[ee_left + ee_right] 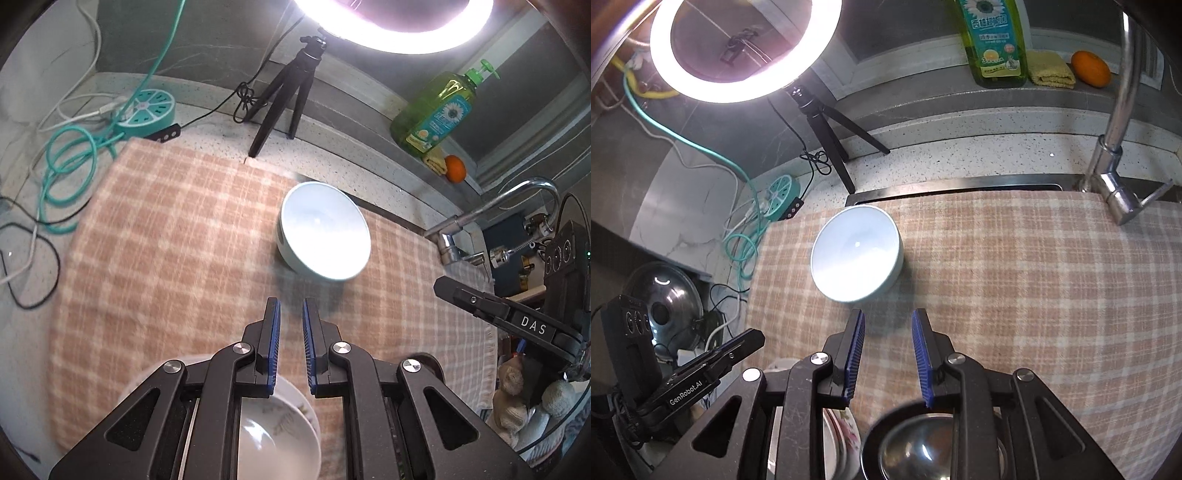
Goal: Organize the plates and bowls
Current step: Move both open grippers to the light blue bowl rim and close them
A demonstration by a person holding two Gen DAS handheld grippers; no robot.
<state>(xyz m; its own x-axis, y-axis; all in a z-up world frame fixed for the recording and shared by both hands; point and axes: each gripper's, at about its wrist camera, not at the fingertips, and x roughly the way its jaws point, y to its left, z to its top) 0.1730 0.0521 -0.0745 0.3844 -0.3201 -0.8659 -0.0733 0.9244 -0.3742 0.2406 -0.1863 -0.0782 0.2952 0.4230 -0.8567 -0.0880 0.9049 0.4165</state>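
Glossy ceramic bowl (pixel 325 230) on soft checked cloth (pixel 177 236); shiny metal faucet (pixel 1115 147).

Pale blue bowl (pixel 325 236) upright, empty, on checked cloth (pixel 184 240), far side. White floral-print bowl (pixel 280 435) at near edge, upright. Shiny metal bowl in dark rim (pixel 916 439) just beside, right of floral-rimmed dish (pixel 846 432).

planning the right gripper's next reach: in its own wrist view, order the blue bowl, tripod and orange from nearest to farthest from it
From the right gripper:
1. blue bowl, on the checked cloth just ahead, slightly left.
2. tripod, on the counter behind the bowl.
3. orange, on the back ledge, far right.
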